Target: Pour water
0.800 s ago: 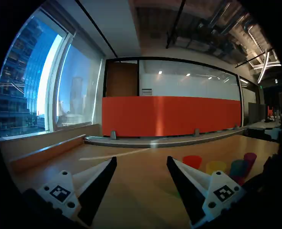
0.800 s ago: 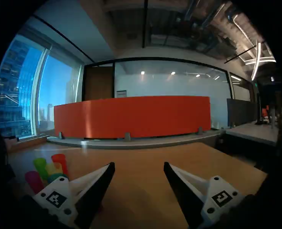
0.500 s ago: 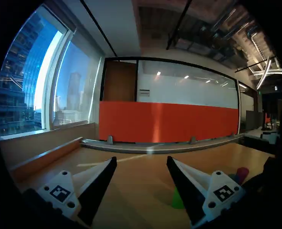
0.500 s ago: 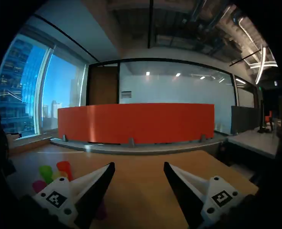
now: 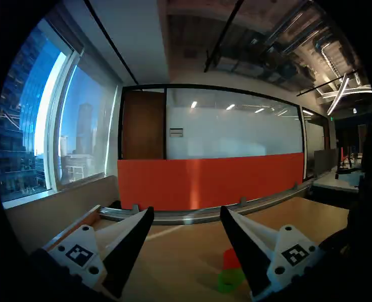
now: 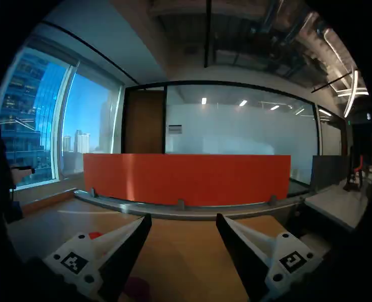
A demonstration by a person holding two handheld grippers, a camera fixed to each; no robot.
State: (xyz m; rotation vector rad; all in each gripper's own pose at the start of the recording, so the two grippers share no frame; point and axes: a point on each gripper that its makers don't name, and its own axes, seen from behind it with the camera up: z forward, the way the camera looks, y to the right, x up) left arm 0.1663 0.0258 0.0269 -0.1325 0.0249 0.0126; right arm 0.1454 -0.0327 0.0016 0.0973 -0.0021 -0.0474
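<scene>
In the left gripper view, the left claw [image 5: 186, 209] is hanging spread wide over a wooden worktop [image 5: 181, 256], pinching nothing. A red cup [image 5: 230, 258] and a green cup [image 5: 229, 280] are sitting on the worktop just beside the claw's right-hand finger, the green one nearer the camera. An orange partition [image 5: 211, 181] is running along the worktop's far edge. In the right gripper view, the right claw [image 6: 183, 217] is likewise hanging spread and empty above the worktop. A small red shape [image 6: 95, 234] is peeking over its left-hand finger, and a blurred magenta shape [image 6: 135, 289] is lying low between the fingers.
</scene>
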